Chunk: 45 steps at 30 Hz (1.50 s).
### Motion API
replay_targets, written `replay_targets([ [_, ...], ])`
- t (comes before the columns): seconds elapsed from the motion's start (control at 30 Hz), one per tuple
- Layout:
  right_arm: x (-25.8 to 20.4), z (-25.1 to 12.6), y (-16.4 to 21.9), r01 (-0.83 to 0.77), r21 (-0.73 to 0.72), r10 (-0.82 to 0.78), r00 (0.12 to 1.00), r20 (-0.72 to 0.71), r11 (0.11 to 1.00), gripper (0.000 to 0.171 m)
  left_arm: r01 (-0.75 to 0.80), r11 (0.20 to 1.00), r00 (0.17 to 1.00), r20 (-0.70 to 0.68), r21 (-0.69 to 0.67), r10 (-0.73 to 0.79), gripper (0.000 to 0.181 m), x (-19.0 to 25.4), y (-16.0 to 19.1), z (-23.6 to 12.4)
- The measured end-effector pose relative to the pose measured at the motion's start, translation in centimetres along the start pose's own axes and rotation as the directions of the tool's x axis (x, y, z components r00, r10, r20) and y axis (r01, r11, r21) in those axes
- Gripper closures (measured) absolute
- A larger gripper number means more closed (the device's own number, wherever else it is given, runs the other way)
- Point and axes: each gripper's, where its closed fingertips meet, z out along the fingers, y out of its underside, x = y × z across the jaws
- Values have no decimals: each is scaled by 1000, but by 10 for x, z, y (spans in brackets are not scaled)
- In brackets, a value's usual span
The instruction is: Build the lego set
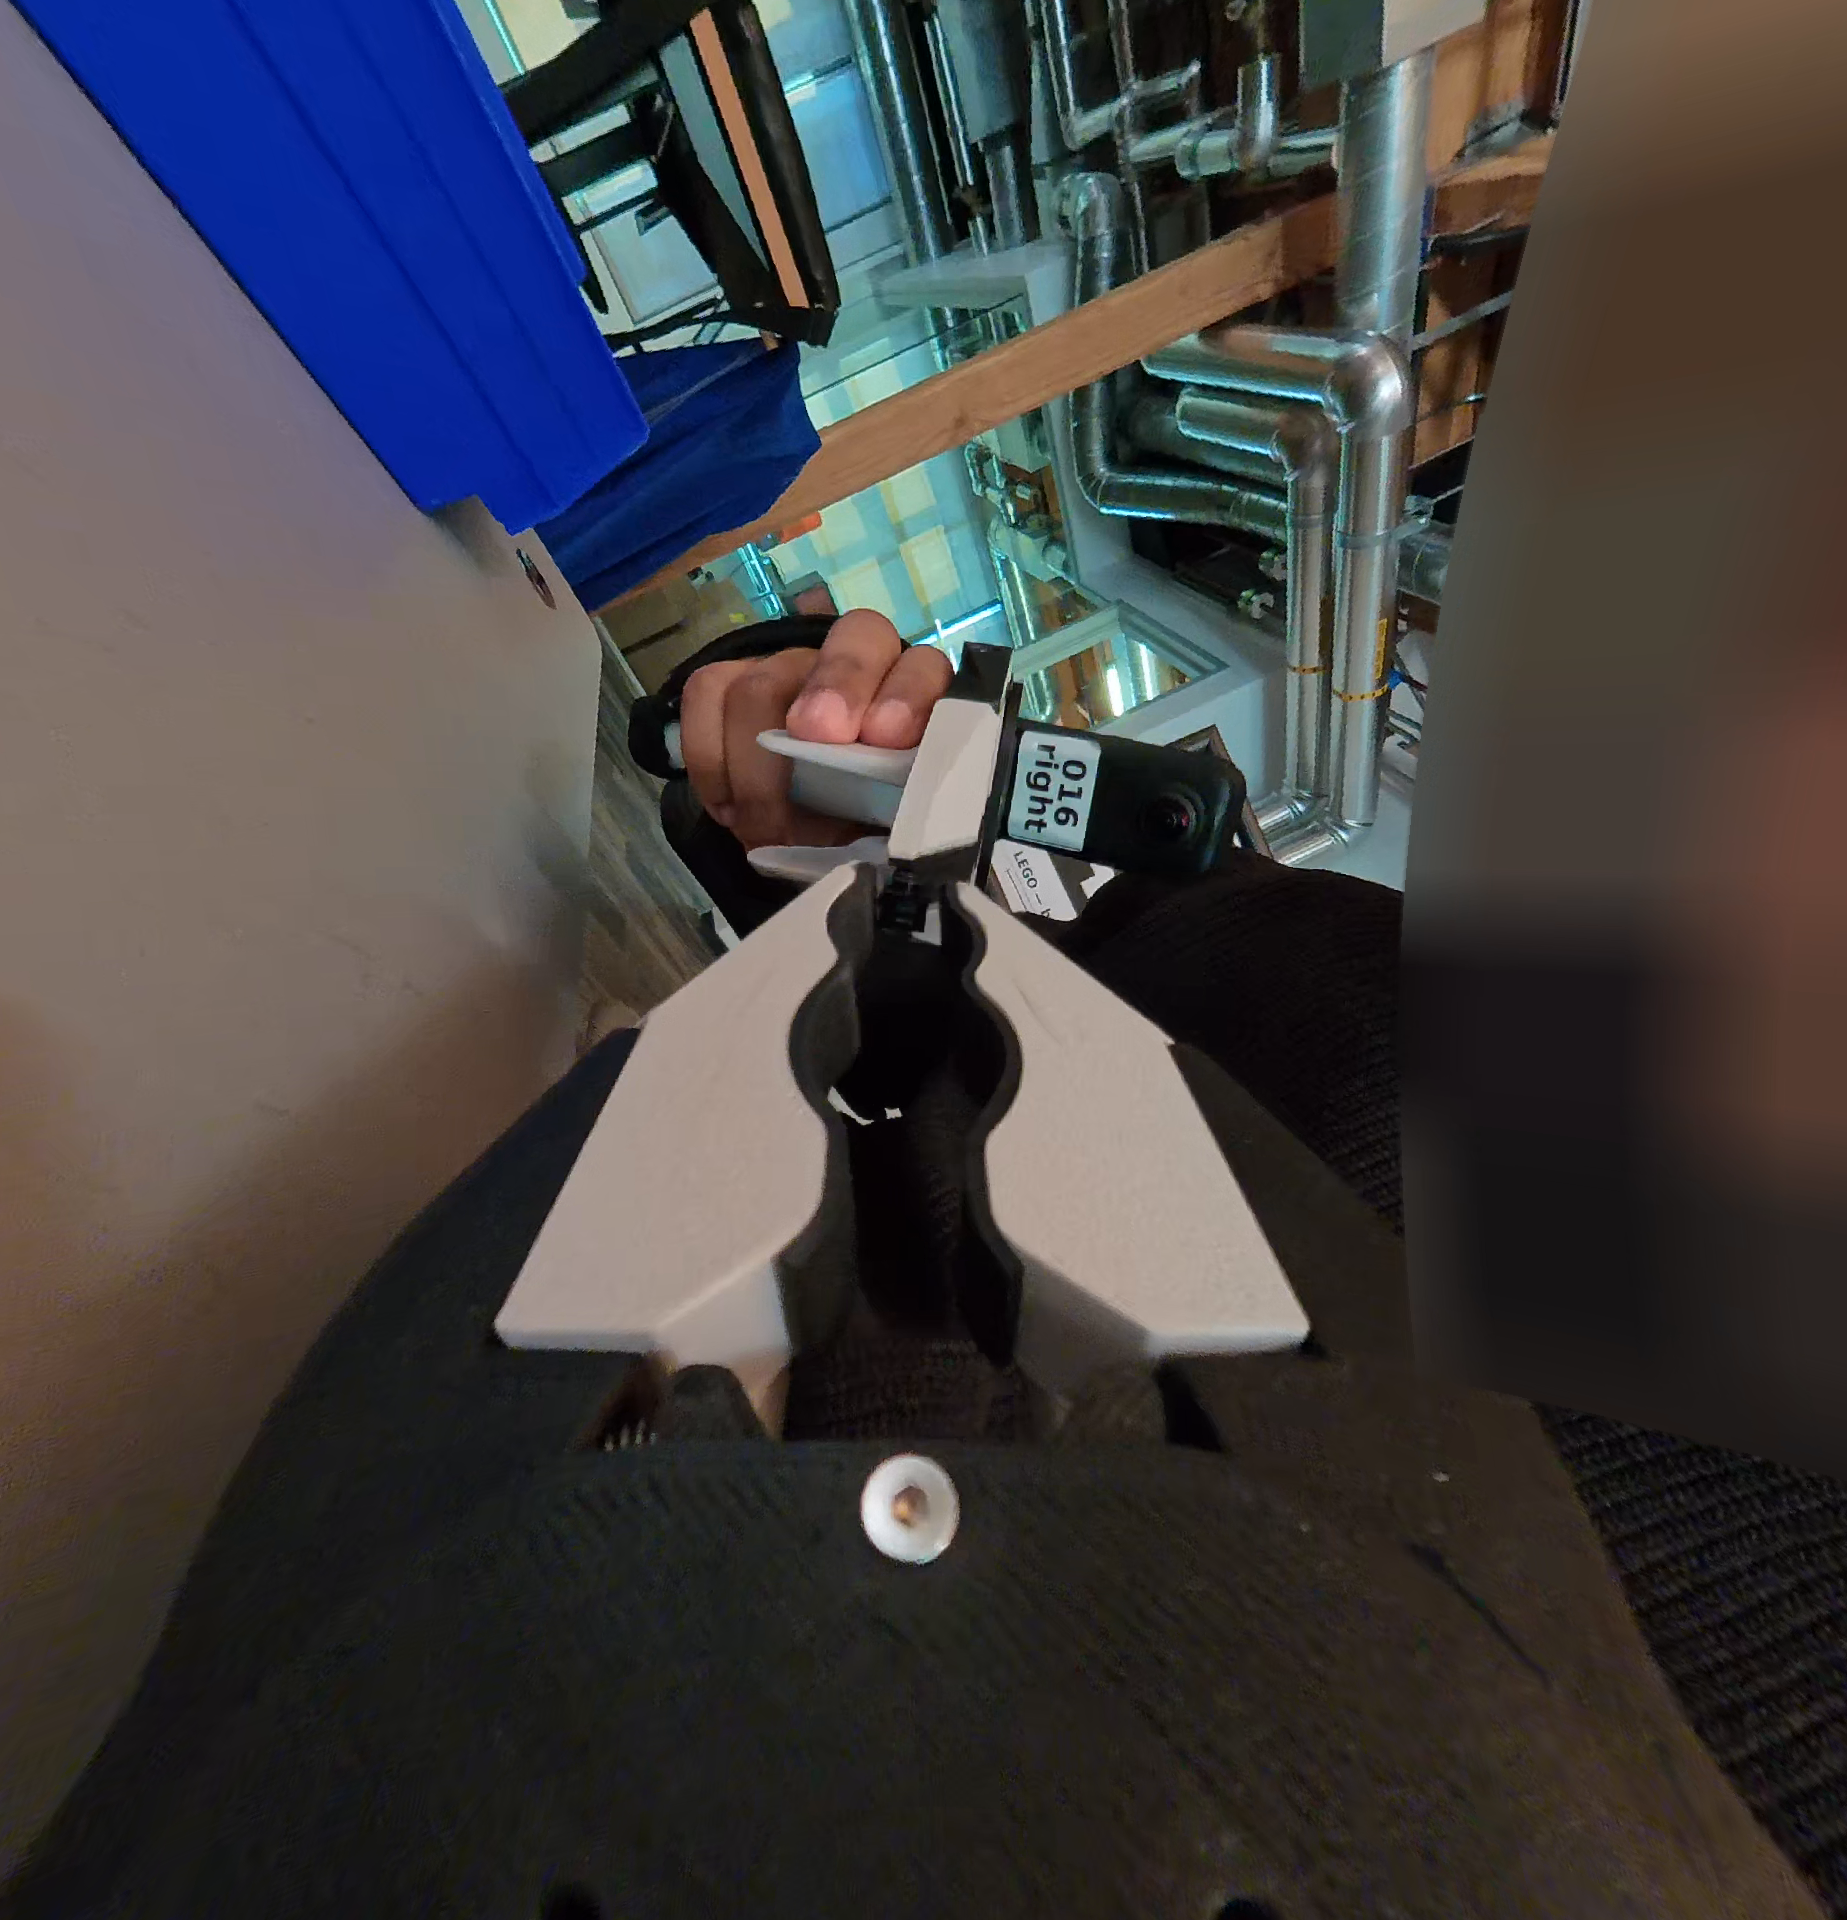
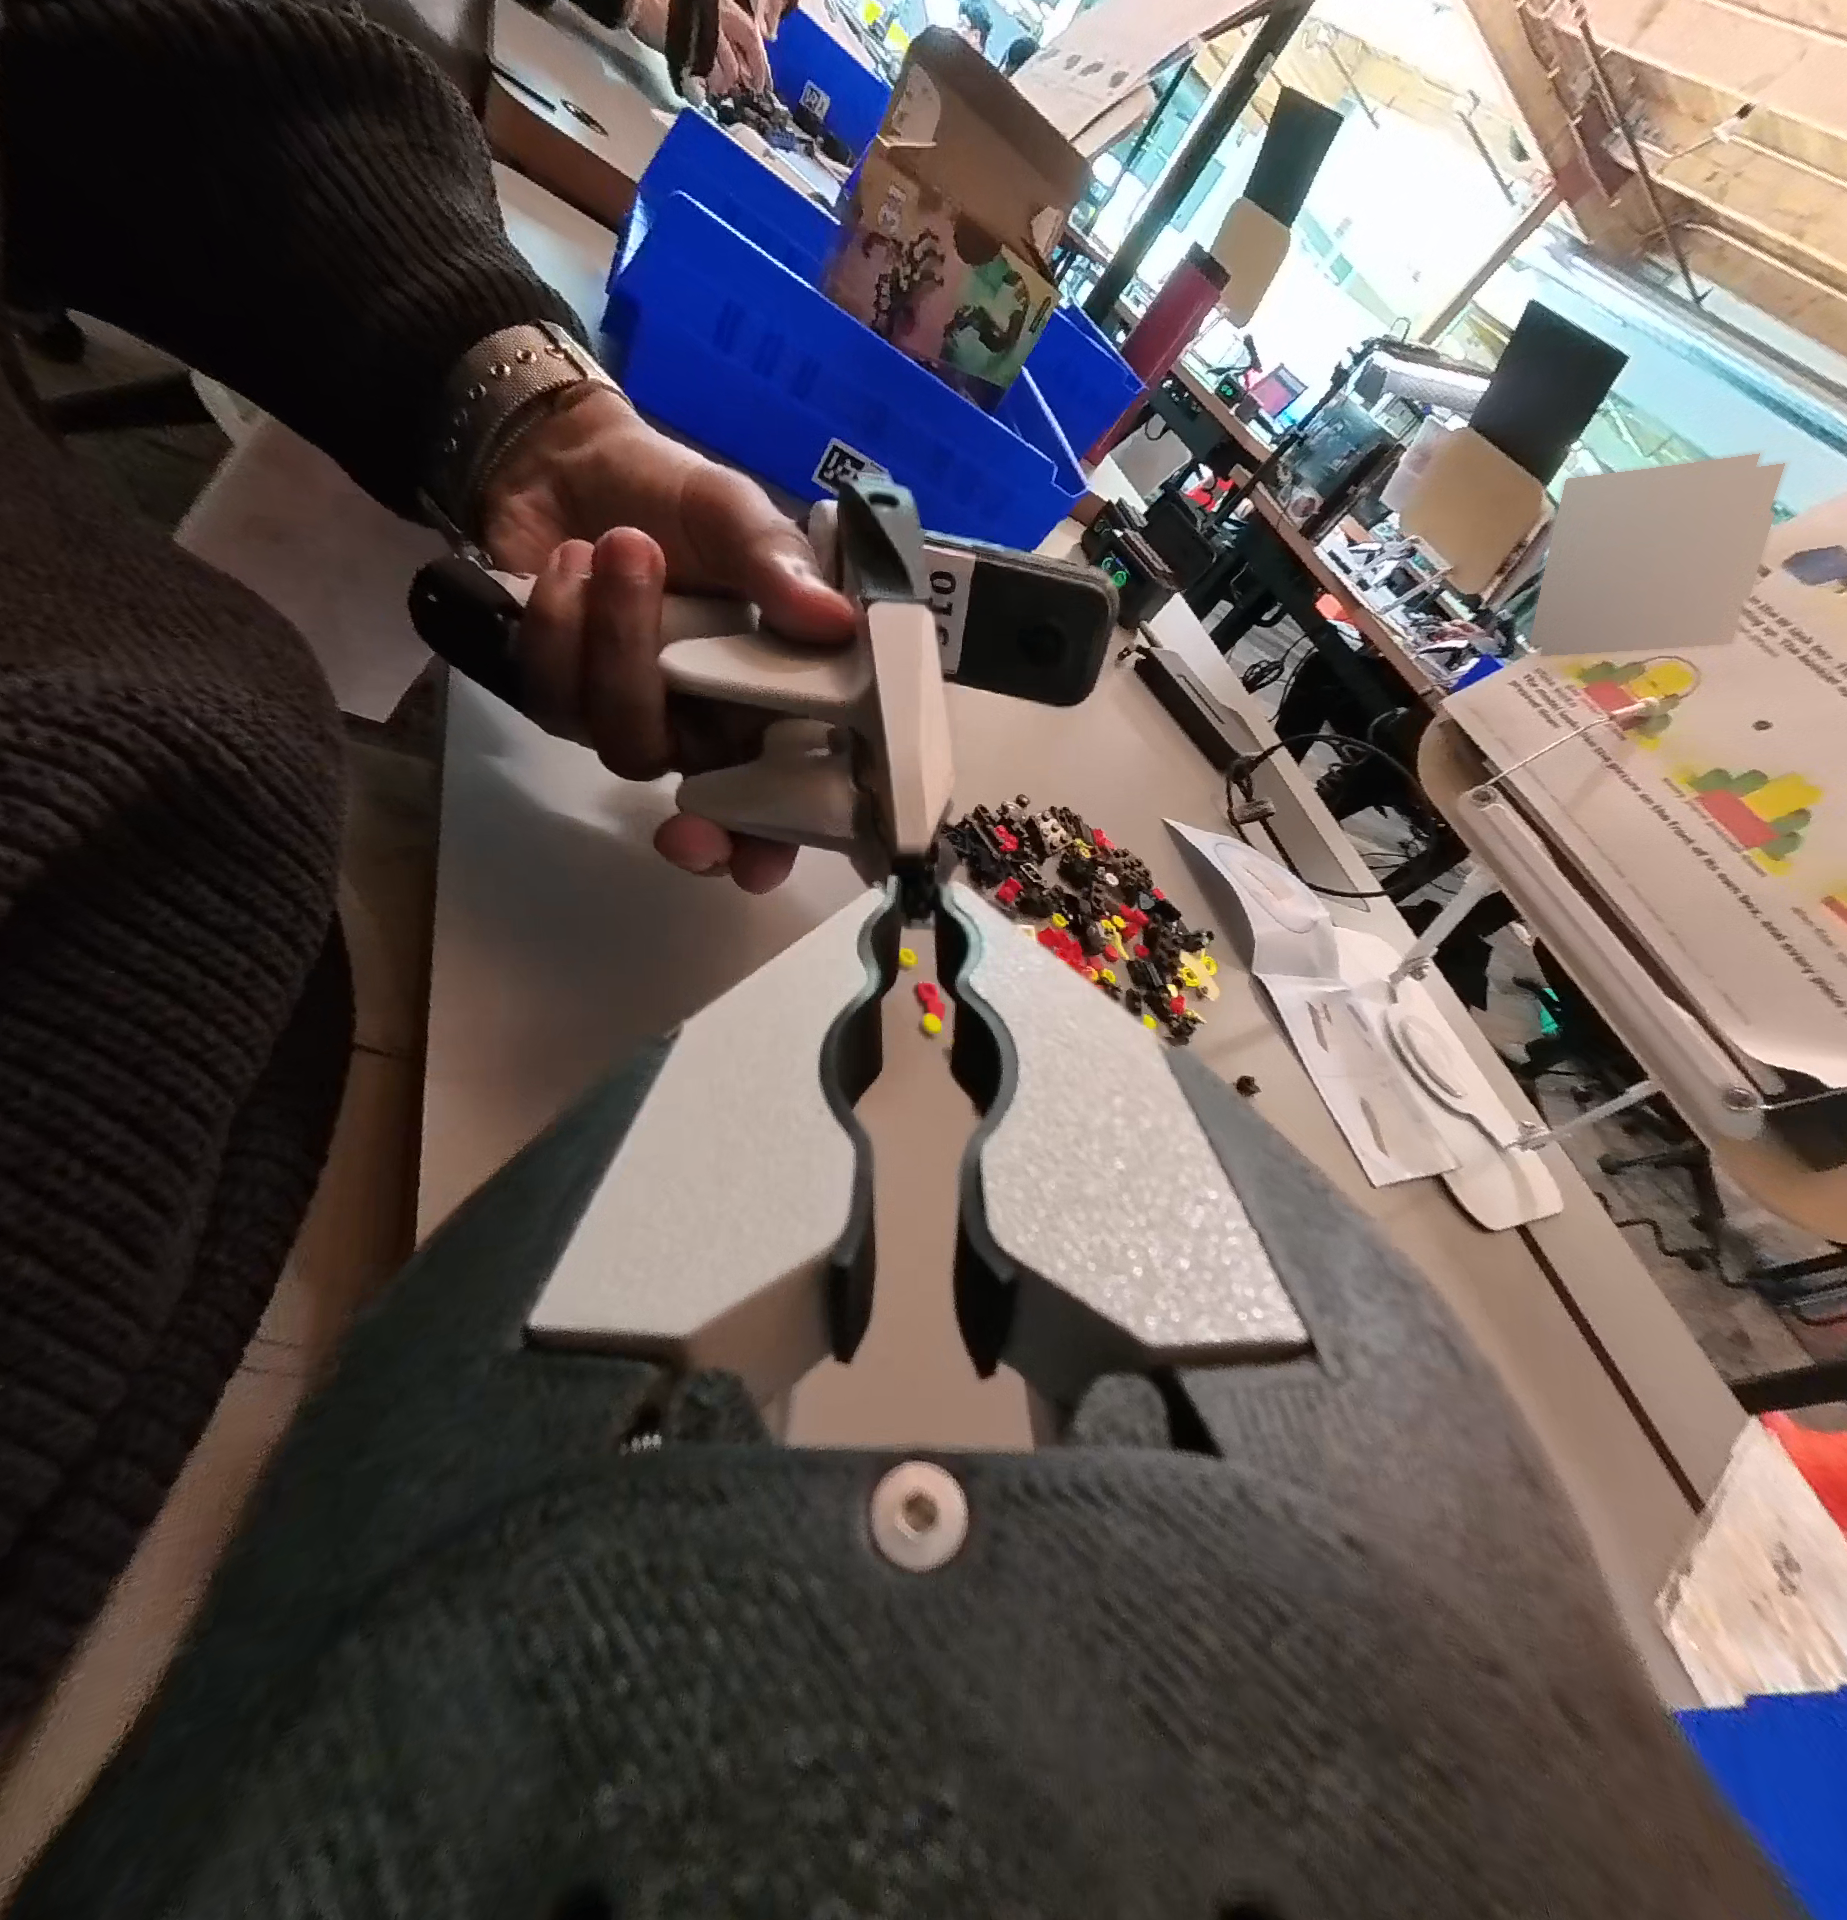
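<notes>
My left gripper is shut on a small black lego piece pinched at its tips. My right gripper is shut on a small black lego piece too. The two grippers meet tip to tip in the air above the table: the right gripper shows across from the left, and the left gripper comes down from above in the right wrist view. I cannot tell whether they hold one piece or two joined ones. A pile of black, red and yellow lego pieces lies on the table below.
A few loose yellow and red pieces lie near the pile. Paper sheets lie to its right, beside an instruction stand. Blue bins hold an opened cardboard box. A blue bin shows beside the left gripper. Both grippers' tips are close together, under 4 cm apart.
</notes>
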Motion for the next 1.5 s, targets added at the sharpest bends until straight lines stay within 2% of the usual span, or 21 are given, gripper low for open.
replay_targets([
  [0.1, 5, -1, -1, -15, 11, 16, 1000, -21, 1000, 168, 7, 1000, 1000, 0, -3, -7, 169, -1, 1, 1],
  [0.43, 8, 1, 2, -25, -13, 24, 999, -48, 1000, 168, 10, 1000, 1000, 3, 29, -10, 176, -2, -4, -1],
  [1.2, 8, 2, 4, -56, -12, 56, 998, -43, 998, 167, -16, 998, 999, 33, 57, 14, 178, -4, -8, -2],
  [1.5, 6, 3, 5, -45, -14, 45, 999, -27, 999, 168, -30, 999, 999, 41, 27, 29, 177, -5, -5, -3],
])
